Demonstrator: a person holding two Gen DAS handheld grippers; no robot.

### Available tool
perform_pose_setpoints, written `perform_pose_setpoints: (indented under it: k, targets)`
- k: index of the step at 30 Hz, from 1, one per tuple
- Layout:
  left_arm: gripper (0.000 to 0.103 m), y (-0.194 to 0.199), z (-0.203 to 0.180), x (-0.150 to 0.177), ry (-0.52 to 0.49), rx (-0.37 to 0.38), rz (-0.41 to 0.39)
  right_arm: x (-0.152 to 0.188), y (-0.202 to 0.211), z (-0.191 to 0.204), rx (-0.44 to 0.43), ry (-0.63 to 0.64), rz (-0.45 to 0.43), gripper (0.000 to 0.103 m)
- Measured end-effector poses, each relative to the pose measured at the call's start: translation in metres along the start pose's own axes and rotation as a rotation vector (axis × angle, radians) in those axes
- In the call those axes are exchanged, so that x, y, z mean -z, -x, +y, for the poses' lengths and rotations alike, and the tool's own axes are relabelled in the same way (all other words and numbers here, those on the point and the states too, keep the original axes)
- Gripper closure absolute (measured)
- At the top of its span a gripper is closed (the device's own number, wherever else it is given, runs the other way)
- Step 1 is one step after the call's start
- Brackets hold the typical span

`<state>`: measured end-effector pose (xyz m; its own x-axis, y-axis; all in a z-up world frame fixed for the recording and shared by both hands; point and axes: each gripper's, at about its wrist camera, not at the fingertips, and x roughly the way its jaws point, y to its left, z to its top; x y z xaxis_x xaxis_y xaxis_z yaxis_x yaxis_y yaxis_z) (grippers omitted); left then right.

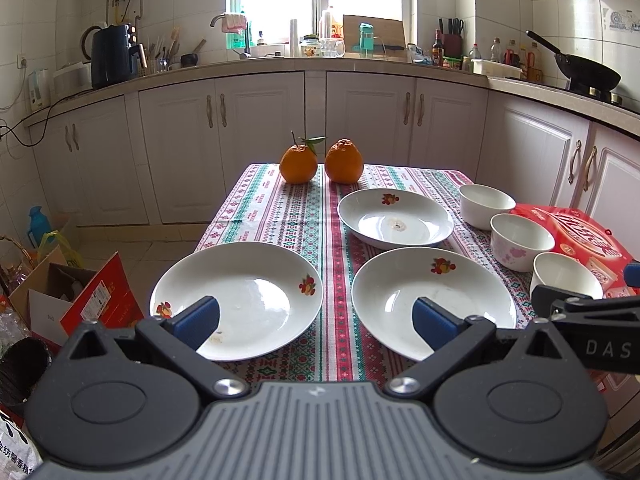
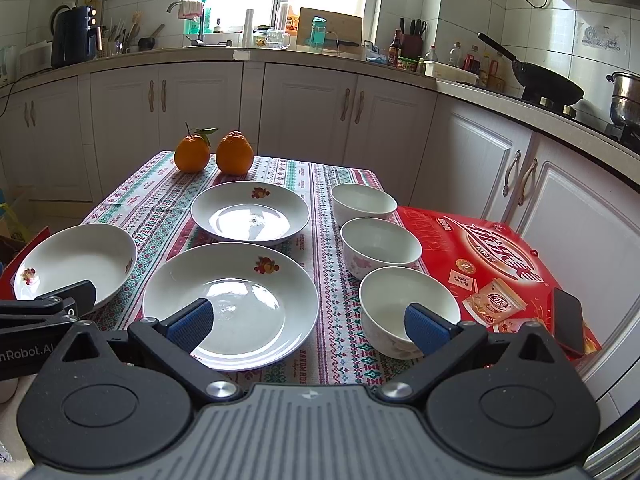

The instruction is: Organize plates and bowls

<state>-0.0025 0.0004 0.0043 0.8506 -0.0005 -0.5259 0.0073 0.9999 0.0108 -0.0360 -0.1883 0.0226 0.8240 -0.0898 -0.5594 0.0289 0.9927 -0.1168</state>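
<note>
Three white plates with fruit prints lie on the patterned tablecloth: near left [image 1: 240, 300] [image 2: 76, 264], near middle [image 1: 432, 300] [image 2: 232, 304], far middle [image 1: 396, 218] [image 2: 250, 212]. Three white bowls stand in a row on the right: far [image 1: 486, 204] [image 2: 363, 202], middle [image 1: 522, 246] [image 2: 380, 246], near [image 1: 566, 276] [image 2: 408, 308]. My left gripper [image 1: 316, 322] is open and empty, held above the near edge between the two near plates. My right gripper [image 2: 310, 324] is open and empty, between the near middle plate and the near bowl.
Two oranges [image 1: 320, 162] [image 2: 214, 154] sit at the table's far edge. A red snack box [image 2: 492, 264] with a dark phone [image 2: 568, 320] on it lies right of the bowls. Cardboard boxes [image 1: 80, 300] stand on the floor left. Kitchen cabinets [image 1: 320, 128] run behind.
</note>
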Motion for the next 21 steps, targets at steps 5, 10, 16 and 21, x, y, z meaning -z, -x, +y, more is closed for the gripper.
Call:
perform_pose_setpoints:
  k: [5,10,16,21]
  targets:
    - [0.001,0.0,0.0,0.0001,0.0,0.0,0.0,0.0001,0.0,0.0,0.0,0.0,0.0,0.0]
    - [0.001,0.0001,0.0,0.0001,-0.001,-0.001,-0.001,-0.0001,0.0001,-0.0001,0.0,0.0,-0.001,0.0]
    - [0.001,0.0004,-0.0002,0.0001,-0.001,-0.001,-0.002,-0.0004,0.0004,-0.0004,0.001,0.0,-0.001,0.0]
    - [0.001,0.0003,-0.0003,0.0001,-0.001,-0.001,-0.001,-0.0003,0.0005,-0.0002,0.002,0.002,-0.002,0.0]
